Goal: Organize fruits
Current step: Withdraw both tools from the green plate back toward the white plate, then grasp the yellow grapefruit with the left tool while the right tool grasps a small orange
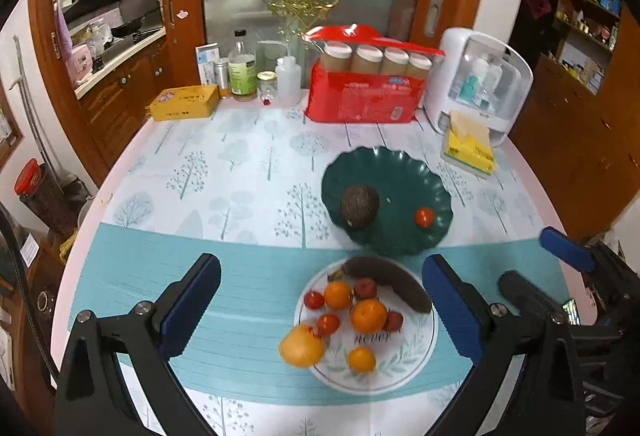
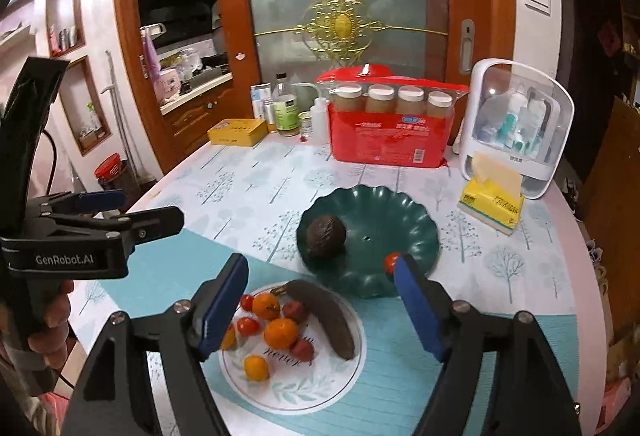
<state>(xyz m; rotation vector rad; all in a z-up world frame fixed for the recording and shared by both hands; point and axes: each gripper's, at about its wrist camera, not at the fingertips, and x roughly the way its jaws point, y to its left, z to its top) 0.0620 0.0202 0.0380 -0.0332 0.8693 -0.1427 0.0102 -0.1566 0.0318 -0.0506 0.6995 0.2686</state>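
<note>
A white plate (image 1: 404,360) (image 2: 320,384) near the table's front carries several oranges (image 1: 368,314) (image 2: 281,333), small tomatoes (image 1: 314,299) (image 2: 248,325), reddish fruits and a dark overripe banana (image 1: 394,282) (image 2: 326,318). Behind it a dark green scalloped plate (image 1: 396,176) (image 2: 384,212) holds an avocado (image 1: 359,205) (image 2: 326,235) and one small tomato (image 1: 424,216) (image 2: 391,261). My left gripper (image 1: 320,296) (image 2: 152,205) hovers open above the white plate, holding nothing. My right gripper (image 2: 320,300) (image 1: 540,268) is open and empty above both plates.
Along the table's far edge stand a yellow tin (image 1: 184,101), bottles and jars (image 1: 242,70), a red pack of jars (image 1: 364,96), a white storage box (image 1: 480,84) and a yellow tissue pack (image 1: 470,148). A person's hand (image 2: 52,320) grips the left tool's handle.
</note>
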